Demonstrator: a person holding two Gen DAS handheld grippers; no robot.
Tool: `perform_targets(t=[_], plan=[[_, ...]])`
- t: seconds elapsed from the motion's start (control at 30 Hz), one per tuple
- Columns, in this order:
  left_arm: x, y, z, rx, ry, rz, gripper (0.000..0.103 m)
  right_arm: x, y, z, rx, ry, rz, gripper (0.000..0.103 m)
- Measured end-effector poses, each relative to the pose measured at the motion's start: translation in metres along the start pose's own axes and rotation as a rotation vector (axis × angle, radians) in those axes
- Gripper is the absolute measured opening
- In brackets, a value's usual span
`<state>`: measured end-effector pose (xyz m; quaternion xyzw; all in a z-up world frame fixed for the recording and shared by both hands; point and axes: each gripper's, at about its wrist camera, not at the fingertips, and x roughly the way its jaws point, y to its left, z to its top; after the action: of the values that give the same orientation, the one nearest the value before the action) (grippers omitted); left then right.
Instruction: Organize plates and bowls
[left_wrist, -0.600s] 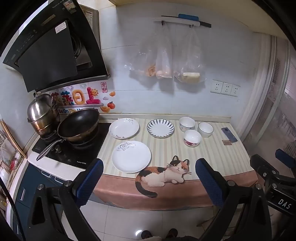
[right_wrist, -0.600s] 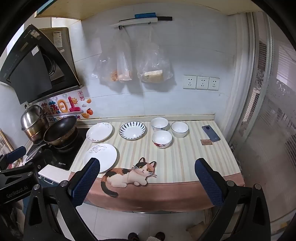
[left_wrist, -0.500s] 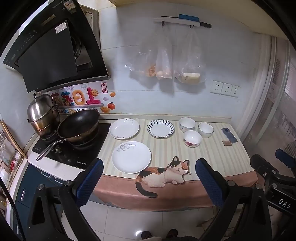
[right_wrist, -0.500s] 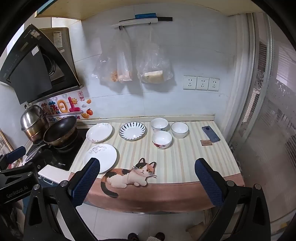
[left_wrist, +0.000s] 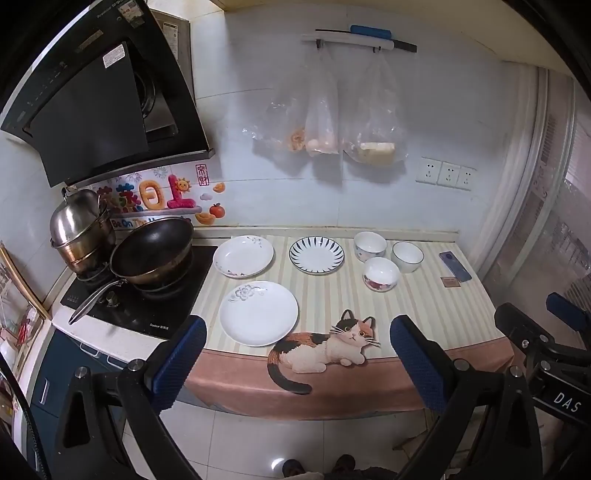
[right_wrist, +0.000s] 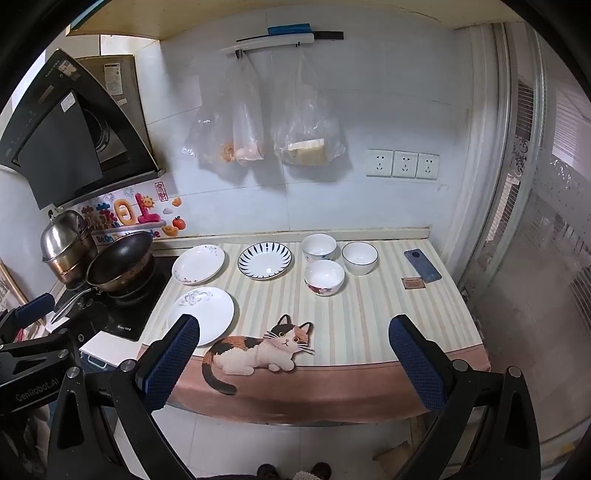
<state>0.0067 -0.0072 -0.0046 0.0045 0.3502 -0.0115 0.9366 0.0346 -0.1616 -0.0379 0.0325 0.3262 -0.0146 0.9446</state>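
On striped counter (left_wrist: 436, 295): three white plates (left_wrist: 258, 313), one blue-rayed; three white bowls (left_wrist: 381, 274) clustered right. Left gripper (left_wrist: 297, 360), right gripper (right_wrist: 293, 360) both wide open, empty.

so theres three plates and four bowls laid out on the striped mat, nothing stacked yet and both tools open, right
Not quite: there are three bowls, not four, as the right wrist view shows. The rest holds: three plates lie on the striped mat, nothing is stacked, and the left tool and right tool are both open.
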Motion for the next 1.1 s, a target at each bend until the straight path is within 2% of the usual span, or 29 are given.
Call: perform_targets(t=[1.1], plan=[[-0.006,0.004,-0.002,-0.007,0.0,0.005,0.102,0.001,0.001,-0.009,0.012,0.01,0.008,0.103]])
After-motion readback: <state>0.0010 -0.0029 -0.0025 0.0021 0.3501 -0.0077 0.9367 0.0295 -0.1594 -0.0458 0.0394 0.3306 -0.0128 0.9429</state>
